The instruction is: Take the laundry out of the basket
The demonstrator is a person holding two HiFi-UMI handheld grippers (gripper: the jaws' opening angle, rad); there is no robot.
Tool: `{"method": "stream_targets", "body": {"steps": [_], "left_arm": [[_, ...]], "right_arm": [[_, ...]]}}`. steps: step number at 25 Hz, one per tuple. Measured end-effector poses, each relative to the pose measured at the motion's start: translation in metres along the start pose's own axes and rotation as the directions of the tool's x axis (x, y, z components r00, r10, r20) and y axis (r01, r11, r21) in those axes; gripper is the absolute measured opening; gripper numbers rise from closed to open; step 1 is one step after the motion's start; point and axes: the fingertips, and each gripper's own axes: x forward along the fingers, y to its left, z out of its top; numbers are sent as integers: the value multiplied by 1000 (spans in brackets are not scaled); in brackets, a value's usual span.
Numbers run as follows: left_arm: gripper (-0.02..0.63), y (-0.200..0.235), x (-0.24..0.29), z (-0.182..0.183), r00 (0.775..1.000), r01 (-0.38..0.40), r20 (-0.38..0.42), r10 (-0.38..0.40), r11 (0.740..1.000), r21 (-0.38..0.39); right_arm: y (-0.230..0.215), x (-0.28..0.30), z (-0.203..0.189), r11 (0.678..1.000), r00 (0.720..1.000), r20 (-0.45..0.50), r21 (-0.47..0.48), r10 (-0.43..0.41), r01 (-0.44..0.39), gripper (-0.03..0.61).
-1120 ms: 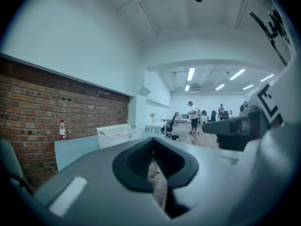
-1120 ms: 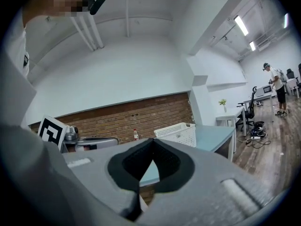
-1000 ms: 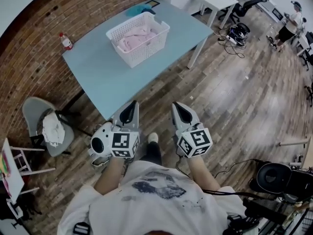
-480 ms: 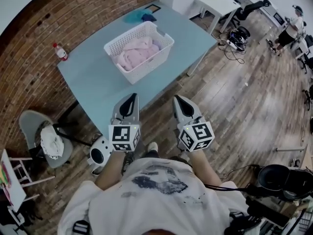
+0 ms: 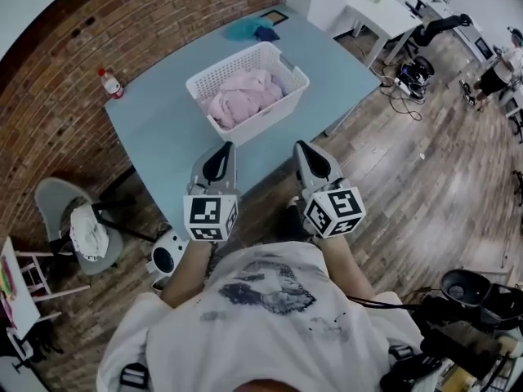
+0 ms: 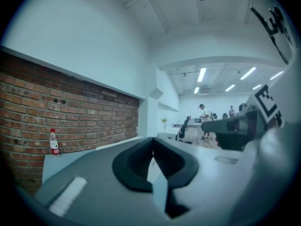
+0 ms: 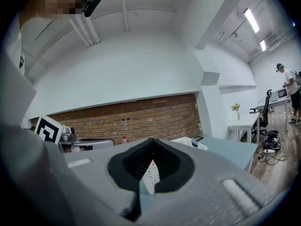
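A white slatted basket (image 5: pixel 272 122) holding pink laundry (image 5: pixel 243 98) stands on the light blue table (image 5: pixel 159 133). Both grippers are held side by side over the table's near edge, pointing at the basket and short of it. My left gripper (image 5: pixel 221 148) is shut and empty, its dark pads meeting in the left gripper view (image 6: pixel 152 150). My right gripper (image 5: pixel 304 146) is likewise shut with nothing in it (image 7: pixel 151 145). A bit of the basket (image 7: pixel 151 179) shows through the gap behind the right jaws.
A red-capped bottle (image 5: pixel 110 82) stands at the table's left edge by the brick wall. A blue cloth (image 5: pixel 252 29) lies at the far end. On the floor: a grey chair (image 5: pixel 51 193) at left, a white round device (image 5: pixel 166 258), a white side table (image 5: pixel 377 11).
Both grippers have moved forward from over the floor to the table's near edge, side by side. The basket now sits closer in front of them. Both stayed shut.
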Motion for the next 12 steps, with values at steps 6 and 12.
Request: {"method": "stream_targets", "body": {"steps": [6,12], "left_arm": [[-8,21,48,-5,997,-70,-22,70,998,1],[-8,53,101,-13,977,-191,-92,192,981,11]], "right_arm": [[-37,53,2,998,998,-9,11,59,-59,-3],[-76,125,-1,984,984,-39,59,172,-170,-3]]}}
